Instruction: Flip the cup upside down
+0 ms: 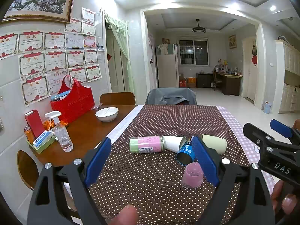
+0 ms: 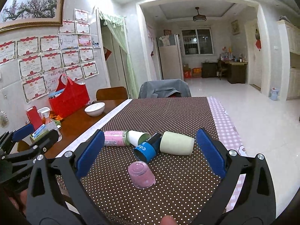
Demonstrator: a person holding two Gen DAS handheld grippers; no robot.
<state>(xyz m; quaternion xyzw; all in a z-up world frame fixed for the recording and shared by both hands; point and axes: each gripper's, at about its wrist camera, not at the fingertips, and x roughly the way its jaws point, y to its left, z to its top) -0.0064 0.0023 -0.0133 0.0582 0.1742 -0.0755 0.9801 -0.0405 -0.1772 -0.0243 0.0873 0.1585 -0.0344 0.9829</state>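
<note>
Dining table (image 1: 84,131), wood top, brown polka-dot tablecloth (image 1: 168,123) covering its middle and right part, pink checked cloth (image 1: 241,142) along the right edge. Grey jacket over a chair (image 1: 171,96) at the far edge, wooden chair back (image 1: 117,98) beside it to the left. Red felt bag (image 1: 74,103) at the far left edge by the wall, white bowl (image 1: 106,114) just right of it on bare wood. Clear spray bottle (image 1: 61,133) and a green tray of packets (image 1: 42,140) at the left edge, nearer the camera.

Left gripper (image 1: 151,161) low over the near part of the dotted cloth, blue pads spread wide, nothing between them. Right gripper (image 2: 150,151) likewise released, pads wide apart and empty, hovering over the near edge; in the left wrist view it pokes in from the right side (image 1: 270,142).

Cluster in the cloth's middle: pink-and-green bottle (image 1: 146,144) lying on its side, cap end touching a white paper cup (image 1: 174,143) also on its side, mouth toward a blue can (image 1: 185,152) lying tilted with open end toward the camera. Pale cream cup (image 2: 177,146) on its side, touching the can on the right.

Task cup: small pink translucent cup (image 2: 141,174), nearest the near edge, just in front of the blue can, apart from it. Stands mouth-down, base up, in both views. Neither gripper touches it.
</note>
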